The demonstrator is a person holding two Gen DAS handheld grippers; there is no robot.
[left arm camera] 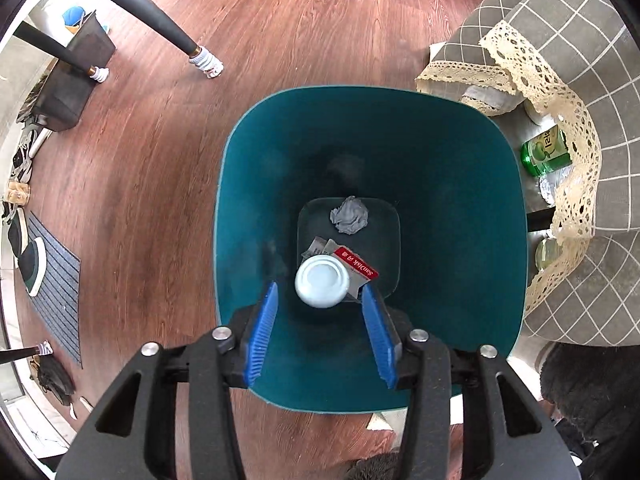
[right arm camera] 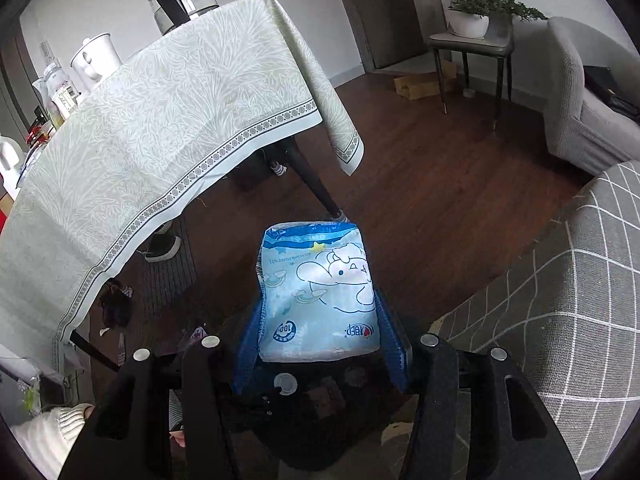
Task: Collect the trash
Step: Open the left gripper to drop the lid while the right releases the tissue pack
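Note:
In the left wrist view a teal trash bin [left arm camera: 256, 184] stands on the wood floor, seen from above. At its bottom lie a crumpled grey paper ball [left arm camera: 349, 215], a red SanDisk package [left arm camera: 357, 266] and a white round bottle [left arm camera: 322, 286]. My left gripper [left arm camera: 322, 292] hovers open over the bin's near rim, its blue pads apart and empty. In the right wrist view my right gripper [right arm camera: 320, 304] is shut on a light blue tissue pack with a cartoon print [right arm camera: 320, 292], held above the dark floor.
A grey checked cloth with lace trim [left arm camera: 560, 92] covers a low table right of the bin, with a green bottle [left arm camera: 546, 152] under it. Black table legs [left arm camera: 160, 20] stand far left. A table with a pale green cloth [right arm camera: 160, 128] fills the right wrist view's left.

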